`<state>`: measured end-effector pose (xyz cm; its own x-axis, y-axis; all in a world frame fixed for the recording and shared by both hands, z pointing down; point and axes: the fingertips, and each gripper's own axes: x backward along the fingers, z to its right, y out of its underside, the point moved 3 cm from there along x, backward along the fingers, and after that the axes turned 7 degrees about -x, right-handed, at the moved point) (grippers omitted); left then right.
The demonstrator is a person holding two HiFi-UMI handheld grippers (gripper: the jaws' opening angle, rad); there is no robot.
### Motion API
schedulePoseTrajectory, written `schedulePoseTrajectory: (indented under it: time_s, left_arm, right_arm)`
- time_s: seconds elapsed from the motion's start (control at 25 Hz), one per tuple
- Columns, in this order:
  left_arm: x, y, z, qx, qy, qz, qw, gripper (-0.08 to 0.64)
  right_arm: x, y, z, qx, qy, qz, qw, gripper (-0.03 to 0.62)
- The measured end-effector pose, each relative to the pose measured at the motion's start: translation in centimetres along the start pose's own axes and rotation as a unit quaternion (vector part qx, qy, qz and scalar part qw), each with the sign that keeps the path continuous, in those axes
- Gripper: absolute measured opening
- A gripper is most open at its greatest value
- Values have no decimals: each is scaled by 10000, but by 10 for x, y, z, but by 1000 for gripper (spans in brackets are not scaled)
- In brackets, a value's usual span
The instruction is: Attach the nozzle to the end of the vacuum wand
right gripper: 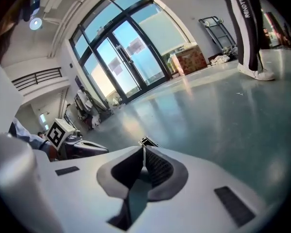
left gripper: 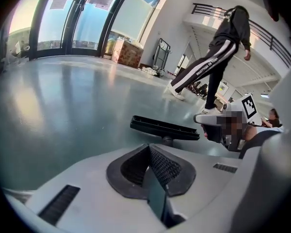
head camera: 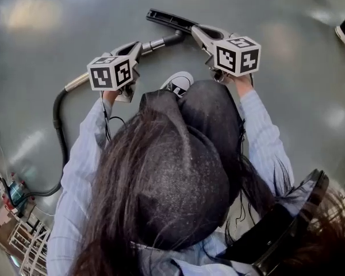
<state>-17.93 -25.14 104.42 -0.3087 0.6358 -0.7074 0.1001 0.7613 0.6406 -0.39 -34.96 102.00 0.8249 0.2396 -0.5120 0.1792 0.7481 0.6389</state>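
From the head view, the vacuum wand (head camera: pixel 76 82) lies on the grey floor (head camera: pixel 287 102) ahead of the person. Its silver tube runs up and to the right, and a black hose (head camera: pixel 60 128) curls away from its near end toward the left. The black nozzle (head camera: pixel 169 19) is at the wand's far end, and its neck appears to run straight into the dark end of the tube. The left hand-held gripper (head camera: pixel 137 48) is over the tube just short of that joint. The right hand-held gripper (head camera: pixel 196 32) is just beside the nozzle's right end. A shoe (head camera: pixel 178 83) shows between the two arms.

In the left gripper view, the left hand-held gripper (left gripper: pixel 149 152) has its ribbed pads pressed together with nothing between them. The nozzle (left gripper: pixel 165 128) lies crosswise just past the tips. The right hand-held gripper (left gripper: pixel 203 119) comes in from the right. Farther off, a person in a dark tracksuit (left gripper: pixel 218 47) walks across the floor, with a cardboard box (left gripper: pixel 127 52) by the windows.

In the right gripper view, the right hand-held gripper (right gripper: pixel 143 152) is also closed and empty. One end of the nozzle (right gripper: pixel 148 142) shows just beyond its tips. The left hand-held gripper (right gripper: pixel 99 148) is at the left, and glass doors (right gripper: pixel 121 62) stand behind it.
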Motion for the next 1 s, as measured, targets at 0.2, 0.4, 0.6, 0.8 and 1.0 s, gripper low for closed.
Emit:
schedulePoseTrajectory:
  time_s: [0.2,0.4,0.6,0.8,1.0]
  left_arm:
    - [19,-16,-8,508,156,-62,9986,6]
    - [59,-55,6,650,19,-295,9974,6]
    - [97,-84,39,277,-68,-444,9986,6]
    - [148,-114,62,207,-131,-595,9979,6]
    - [233,-173,90,362,-238,-485,9979,6]
  right_arm:
    - [0,-10,-2,-516,137,195,9984,8]
    - [26,-31,-30,-1026,207,119,9944,6]
    - [62,-32,-59,-1516,411,-32,9876,6]
    - [115,-49,-105,-1766,582,-178,9824,6]
    - [189,-88,-171,-1793,659,-412,9807,6]
